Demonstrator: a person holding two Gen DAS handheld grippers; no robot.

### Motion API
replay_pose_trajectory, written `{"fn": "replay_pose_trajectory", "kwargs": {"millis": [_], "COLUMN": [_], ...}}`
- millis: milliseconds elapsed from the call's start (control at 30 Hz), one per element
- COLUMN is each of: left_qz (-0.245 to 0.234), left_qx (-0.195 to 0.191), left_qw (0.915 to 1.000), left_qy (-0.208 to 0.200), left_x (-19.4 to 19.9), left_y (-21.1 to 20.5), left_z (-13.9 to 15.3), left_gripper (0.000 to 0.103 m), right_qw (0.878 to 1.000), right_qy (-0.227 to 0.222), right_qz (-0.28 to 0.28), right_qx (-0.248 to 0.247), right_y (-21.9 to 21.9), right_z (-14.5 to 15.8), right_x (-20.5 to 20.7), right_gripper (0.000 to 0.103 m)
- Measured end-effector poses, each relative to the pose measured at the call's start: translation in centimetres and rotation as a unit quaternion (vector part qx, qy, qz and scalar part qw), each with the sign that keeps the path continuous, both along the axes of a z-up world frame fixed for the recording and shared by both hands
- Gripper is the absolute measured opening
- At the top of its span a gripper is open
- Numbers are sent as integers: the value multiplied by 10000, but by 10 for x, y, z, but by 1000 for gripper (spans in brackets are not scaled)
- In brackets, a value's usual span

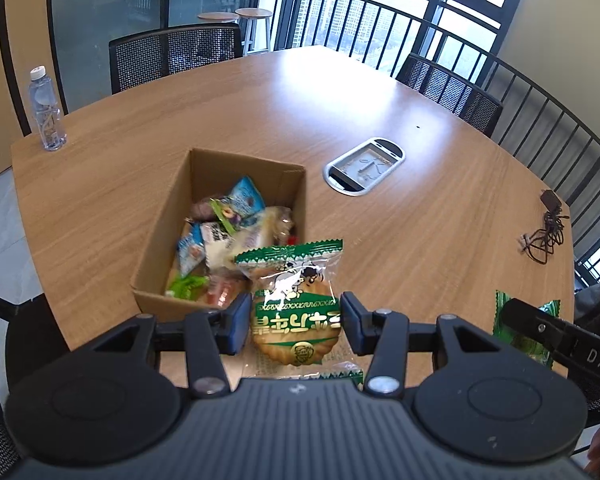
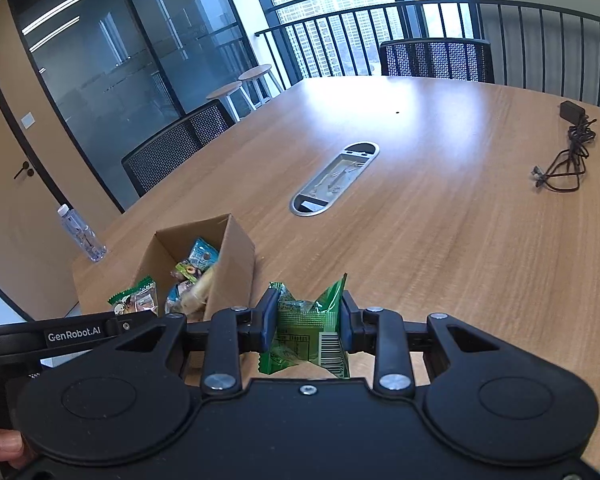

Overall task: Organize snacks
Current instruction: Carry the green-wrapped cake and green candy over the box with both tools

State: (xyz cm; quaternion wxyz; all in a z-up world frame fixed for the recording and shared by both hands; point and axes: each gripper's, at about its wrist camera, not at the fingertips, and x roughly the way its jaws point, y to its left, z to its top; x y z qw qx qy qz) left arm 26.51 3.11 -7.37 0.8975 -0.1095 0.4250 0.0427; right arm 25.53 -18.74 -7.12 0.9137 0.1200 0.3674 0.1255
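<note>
An open cardboard box (image 1: 172, 216) on the wooden table holds several snack packets (image 1: 224, 236). My left gripper (image 1: 296, 320) is shut on a green and clear biscuit packet (image 1: 294, 300), held just right of the box's near corner. My right gripper (image 2: 310, 320) is shut on a crumpled green snack packet (image 2: 304, 328), held to the right of the box (image 2: 232, 264). The left gripper and its biscuit packet (image 2: 134, 300) show at the left of the right wrist view. The right gripper's green packet shows at the right edge of the left wrist view (image 1: 512, 336).
A water bottle (image 1: 46, 108) stands at the table's far left corner. A metal cable hatch (image 1: 364, 166) is set in the table's middle. A black charger with its cable (image 1: 546, 232) lies at the right. Mesh chairs (image 1: 176, 56) surround the table.
</note>
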Motion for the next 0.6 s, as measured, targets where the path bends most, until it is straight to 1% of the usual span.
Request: {"fn": "replay_pose_trajectory", "kwargs": {"millis": [333, 600], "left_qz": [9, -78], "left_qx": [5, -55], "left_qw": [9999, 9996], "left_qy": [145, 255], "left_x": [29, 53], "left_y": [56, 88], "left_z": [-10, -20], "left_gripper": [47, 47], "right_qw": [9999, 9998], "right_qy": [84, 159], "right_qz": [51, 79], "right_qx": [47, 59], "right_y": [53, 91], "right_z": [-6, -10], "right_x": [26, 41], "right_gripper": [30, 30]}}
